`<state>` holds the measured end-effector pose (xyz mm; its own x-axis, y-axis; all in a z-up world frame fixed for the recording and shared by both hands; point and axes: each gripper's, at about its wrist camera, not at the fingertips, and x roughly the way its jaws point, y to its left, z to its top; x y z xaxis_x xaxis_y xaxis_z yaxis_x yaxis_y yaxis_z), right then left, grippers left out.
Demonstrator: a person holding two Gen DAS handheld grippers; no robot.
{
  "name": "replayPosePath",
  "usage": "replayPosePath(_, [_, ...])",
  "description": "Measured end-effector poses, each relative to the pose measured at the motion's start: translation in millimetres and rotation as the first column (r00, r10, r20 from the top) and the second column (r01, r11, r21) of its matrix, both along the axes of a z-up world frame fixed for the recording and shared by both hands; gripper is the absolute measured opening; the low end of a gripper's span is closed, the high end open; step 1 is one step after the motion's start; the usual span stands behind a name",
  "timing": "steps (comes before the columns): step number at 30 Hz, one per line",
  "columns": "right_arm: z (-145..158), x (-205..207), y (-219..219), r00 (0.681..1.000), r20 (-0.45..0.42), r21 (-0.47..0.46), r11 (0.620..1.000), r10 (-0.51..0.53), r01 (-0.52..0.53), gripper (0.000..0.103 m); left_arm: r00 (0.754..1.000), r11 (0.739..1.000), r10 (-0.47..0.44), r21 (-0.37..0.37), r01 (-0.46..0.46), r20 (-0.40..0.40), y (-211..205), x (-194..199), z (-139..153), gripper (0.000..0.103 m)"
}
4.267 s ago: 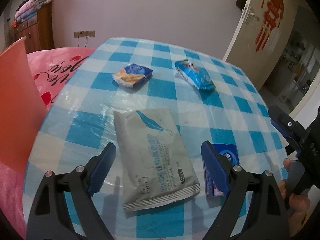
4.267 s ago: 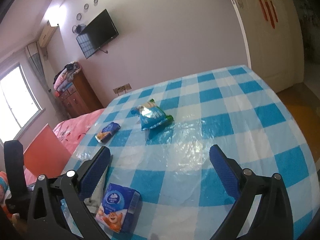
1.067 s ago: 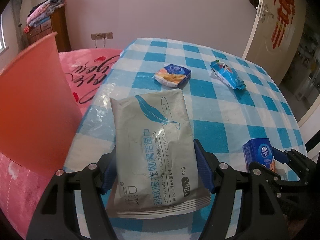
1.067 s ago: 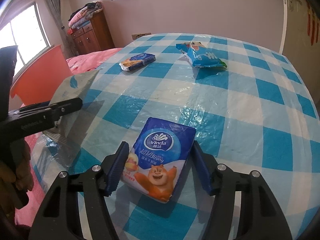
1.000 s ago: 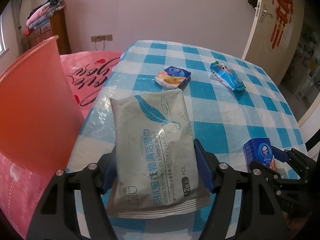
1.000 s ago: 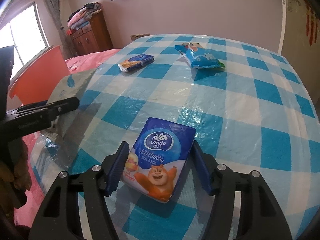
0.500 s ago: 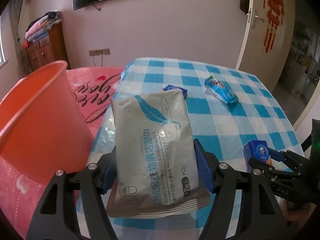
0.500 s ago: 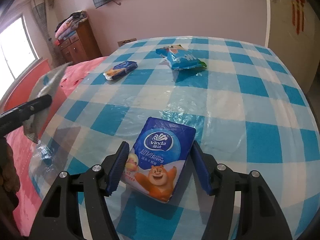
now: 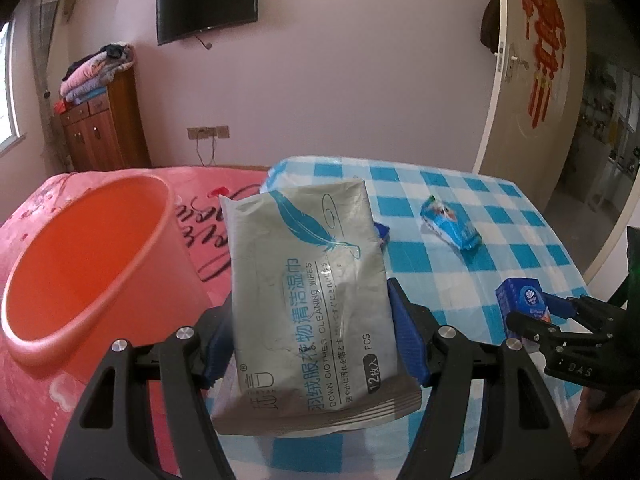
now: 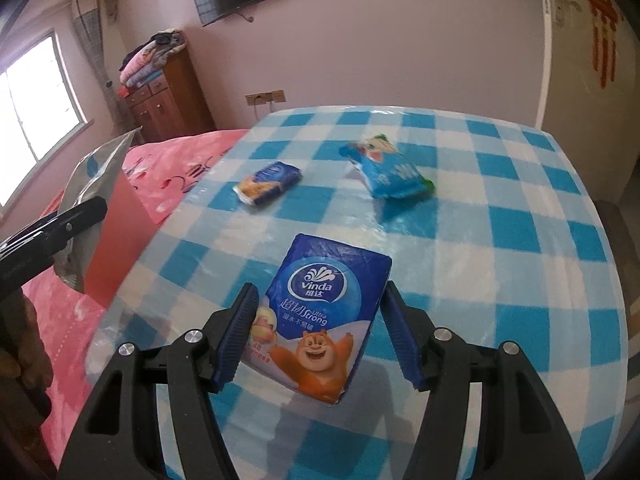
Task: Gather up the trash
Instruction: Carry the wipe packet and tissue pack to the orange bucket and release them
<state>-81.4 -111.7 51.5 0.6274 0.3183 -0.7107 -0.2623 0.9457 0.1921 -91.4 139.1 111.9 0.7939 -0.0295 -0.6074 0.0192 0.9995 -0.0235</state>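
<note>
Left hand-held gripper (image 9: 310, 334) clamps wipes pack (image 9: 308, 292) by its sides, lifted w/ orange bin (image 9: 86, 240) at frame left, likely for drop-in. Right hand-held gripper (image 10: 318, 330) pinches tissue pack (image 10: 324, 312) above tabletop (image 10: 520, 240).

The orange bin (image 9: 86, 256) is standing open-mouthed just beside the tabletop (image 10: 520, 240), nothing covering it. Two packets, a small blue one (image 10: 267, 188) and a snack bag (image 10: 386, 172), are lying on the tabletop's far half.
</note>
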Motion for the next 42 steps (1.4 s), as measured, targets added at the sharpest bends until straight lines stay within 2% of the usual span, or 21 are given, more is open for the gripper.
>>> replayPosePath(12, [39,19,56,0.992,0.029,0.013,0.992,0.126,-0.126,0.063,0.992,0.996,0.09,-0.003,-0.09,0.084,49,-2,31,0.069])
replayPosePath(18, [64,29,98,0.973,0.07,0.017,0.975,0.218,-0.22,0.063,0.98,0.987,0.162,-0.013,-0.162,0.119,83,-3,45,0.069])
replayPosePath(23, [88,37,140,0.946,0.112,0.027,0.95,0.305,-0.31,0.063,0.96,0.97,0.242,-0.024,-0.241,0.142,116,-7,55,0.069])
replayPosePath(32, [121,49,221,0.868,0.179,0.051,0.876,0.464,-0.479,0.063,0.917,0.927,0.375,-0.057,-0.371,0.132,173,-9,54,0.069])
replayPosePath(35, [123,54,243,0.848,0.183,0.063,0.854,0.498,-0.516,0.063,0.911,0.917,0.398,-0.076,-0.391,0.111,185,-7,49,0.069])
replayPosePath(42, [115,66,281,0.825,0.153,0.122,0.818,0.545,-0.563,0.065,0.904,0.904,0.423,-0.097,-0.416,0.067,203,0,35,0.069])
